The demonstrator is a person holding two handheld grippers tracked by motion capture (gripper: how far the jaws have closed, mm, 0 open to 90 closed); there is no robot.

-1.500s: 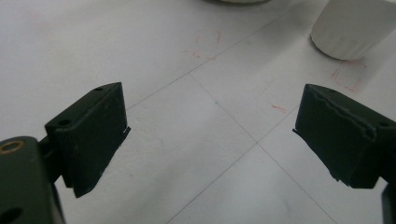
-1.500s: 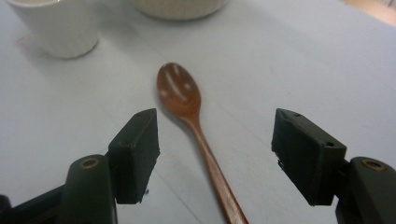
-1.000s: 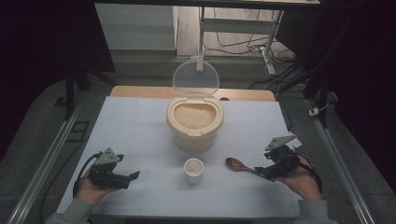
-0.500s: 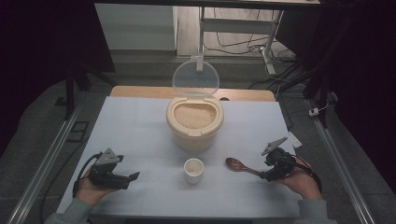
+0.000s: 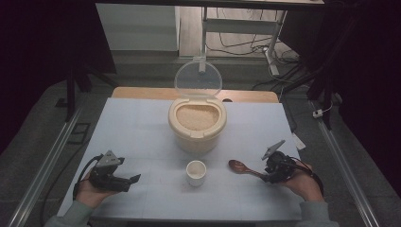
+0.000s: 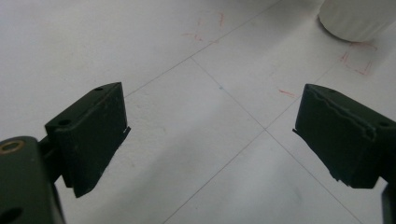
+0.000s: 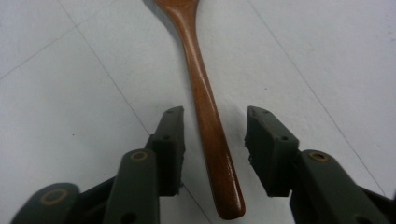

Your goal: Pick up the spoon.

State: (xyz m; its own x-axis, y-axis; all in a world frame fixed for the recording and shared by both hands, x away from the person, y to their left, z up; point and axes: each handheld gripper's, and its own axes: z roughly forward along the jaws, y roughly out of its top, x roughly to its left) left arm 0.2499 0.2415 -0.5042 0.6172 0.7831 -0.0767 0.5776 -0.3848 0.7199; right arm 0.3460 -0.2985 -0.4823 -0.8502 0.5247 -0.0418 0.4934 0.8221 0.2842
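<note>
A: Item one, wooden spoon (image 7: 205,121): flat on the white table (image 5: 142,127), front right, bowl toward the small white cup (image 5: 196,172).

B: Grip?

A: Right gripper (image 7: 214,140): jaws straddle the handle, a gap showing each side, pads not yet pressing; they have just been closing in. Left gripper (image 6: 210,135): jaws spread wide over bare table, front left, nothing between.

B: Surroundings?

A: Cream rice container (image 5: 197,124), centre, clear lid (image 5: 197,79) upright, grain inside. Cup just in front. Faint grid lines and red marks on the tabletop. Dim room; cables on the floor behind. Nothing stands between spoon and cup.
</note>
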